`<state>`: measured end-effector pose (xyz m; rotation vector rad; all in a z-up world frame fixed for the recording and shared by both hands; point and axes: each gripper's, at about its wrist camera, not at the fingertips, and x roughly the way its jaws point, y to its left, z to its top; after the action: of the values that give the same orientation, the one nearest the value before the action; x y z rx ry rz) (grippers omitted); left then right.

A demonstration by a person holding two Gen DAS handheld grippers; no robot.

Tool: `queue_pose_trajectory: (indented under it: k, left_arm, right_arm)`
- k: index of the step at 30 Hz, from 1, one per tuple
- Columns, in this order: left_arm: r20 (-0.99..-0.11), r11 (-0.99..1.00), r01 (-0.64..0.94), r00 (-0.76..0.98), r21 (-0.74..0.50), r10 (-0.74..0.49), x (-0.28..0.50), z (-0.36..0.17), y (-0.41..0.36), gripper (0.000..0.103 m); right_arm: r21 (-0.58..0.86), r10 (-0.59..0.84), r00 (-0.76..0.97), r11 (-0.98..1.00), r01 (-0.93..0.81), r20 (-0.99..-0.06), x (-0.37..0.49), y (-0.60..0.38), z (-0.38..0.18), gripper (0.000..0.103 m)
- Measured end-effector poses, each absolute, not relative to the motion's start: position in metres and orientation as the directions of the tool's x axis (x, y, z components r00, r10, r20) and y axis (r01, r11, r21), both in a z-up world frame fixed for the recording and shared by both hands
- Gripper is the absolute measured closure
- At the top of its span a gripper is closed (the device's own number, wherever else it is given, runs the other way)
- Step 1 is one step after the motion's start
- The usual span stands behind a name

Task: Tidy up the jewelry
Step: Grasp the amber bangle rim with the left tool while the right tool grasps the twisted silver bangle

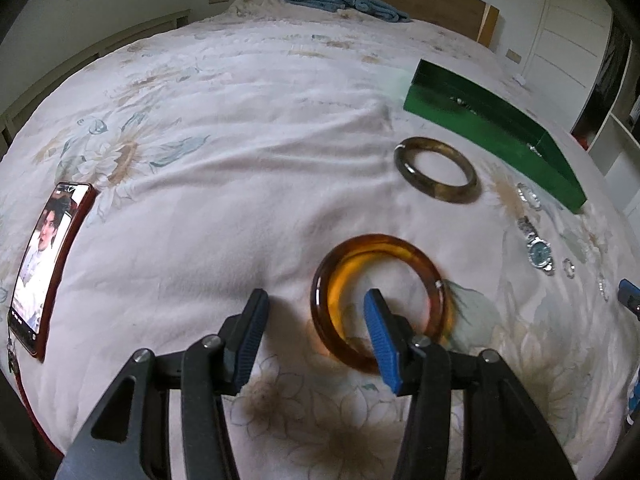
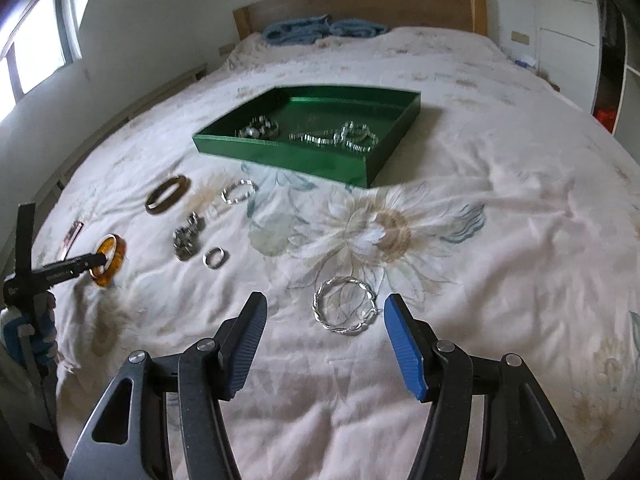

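The green tray point(image 2: 280, 152) on the bed point(image 2: 480, 240) already holds several silver pieces; the task is judged partly complete. Loose on the bed: amber bangle point(image 1: 380, 304), dark bangle point(image 1: 436, 170), watch point(image 1: 540, 252), small rings and twisted silver bracelet point(image 2: 346, 308). The left tool point(image 1: 316, 304) is open, one finger inside the amber bangle, gripping nothing. The right tool point(image 2: 326, 312) is wide open, empty, near the silver bracelet. No legible writing.

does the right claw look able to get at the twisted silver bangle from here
Probably yes: the right claw is open, and the twisted silver bangle lies flat on the bedspread just ahead between its fingers, nothing covering it.
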<state>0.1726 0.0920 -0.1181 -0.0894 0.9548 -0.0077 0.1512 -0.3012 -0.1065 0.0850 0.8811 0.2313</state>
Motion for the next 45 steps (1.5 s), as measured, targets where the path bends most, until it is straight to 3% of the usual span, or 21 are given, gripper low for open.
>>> queue_pose_trajectory:
  k: [14, 20, 24, 45]
  left_arm:
    - [-0.799, 1.000, -0.002, 0.601, 0.024, 0.020, 0.173, -0.131, 0.078, 0.057]
    - [-0.788, 0.998, 0.037, 0.615, 0.046, 0.013, 0.171, -0.132, 0.065, 0.080]
    - [-0.785, 0.999, 0.048, 0.619, 0.024, -0.010, 0.170, -0.132, 0.060, 0.092]
    - [-0.762, 1.000, 0.008, 0.648, 0.003, -0.003, 0.150, -0.111, 0.056, 0.094]
  right_arm:
    - [0.135, 0.209, 0.574, 0.976, -0.168, -0.792, 0.178, -0.300, -0.139, 0.043]
    - [0.108, 0.196, 0.570, 0.977, -0.185, -0.798, 0.181, -0.297, -0.144, 0.044]
    - [0.113, 0.203, 0.576, 0.976, -0.188, -0.792, 0.179, -0.296, -0.145, 0.062]
    - [0.123, 0.205, 0.610, 0.977, -0.174, -0.766, 0.156, -0.292, -0.128, 0.063]
